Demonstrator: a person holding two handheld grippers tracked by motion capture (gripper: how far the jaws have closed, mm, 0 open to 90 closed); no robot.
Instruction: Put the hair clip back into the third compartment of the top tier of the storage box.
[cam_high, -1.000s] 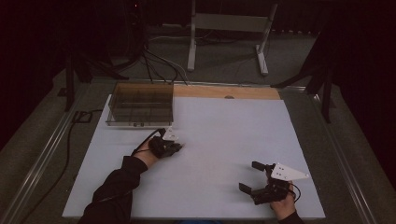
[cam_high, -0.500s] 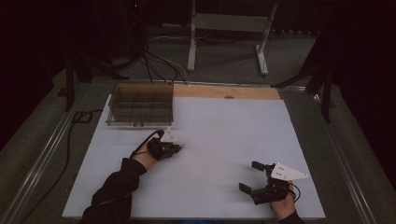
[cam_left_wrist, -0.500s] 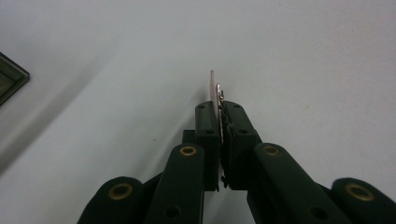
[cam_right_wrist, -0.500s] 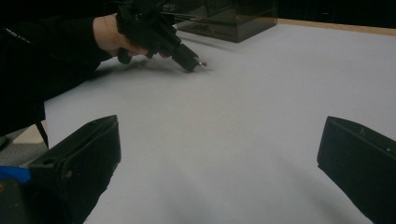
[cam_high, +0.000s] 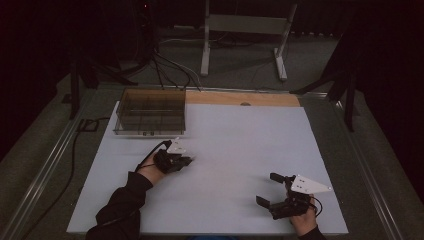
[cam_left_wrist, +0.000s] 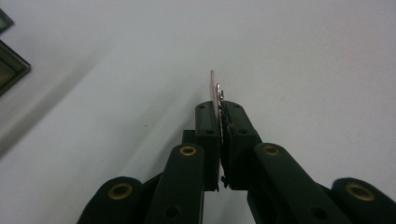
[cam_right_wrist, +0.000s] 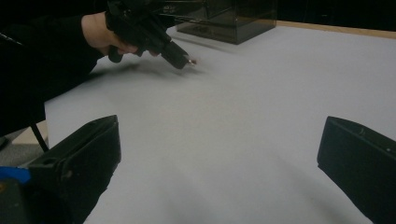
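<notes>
My left gripper hovers low over the white mat, just in front of the clear box. Its jaws are shut on a thin, flat pinkish piece held edge-on, with a small metal bit on one side. In the right gripper view, the left gripper points right, and the small piece pokes out of its tip. My right gripper rests near the mat's front right. That gripper has its jaws wide apart, with bare mat between them.
A clear, dark-tinted plastic box stands at the mat's back left; its corner appears in the left gripper view. A wooden strip runs along the far edge. Cables trail on the left, and a metal stand sits behind the table.
</notes>
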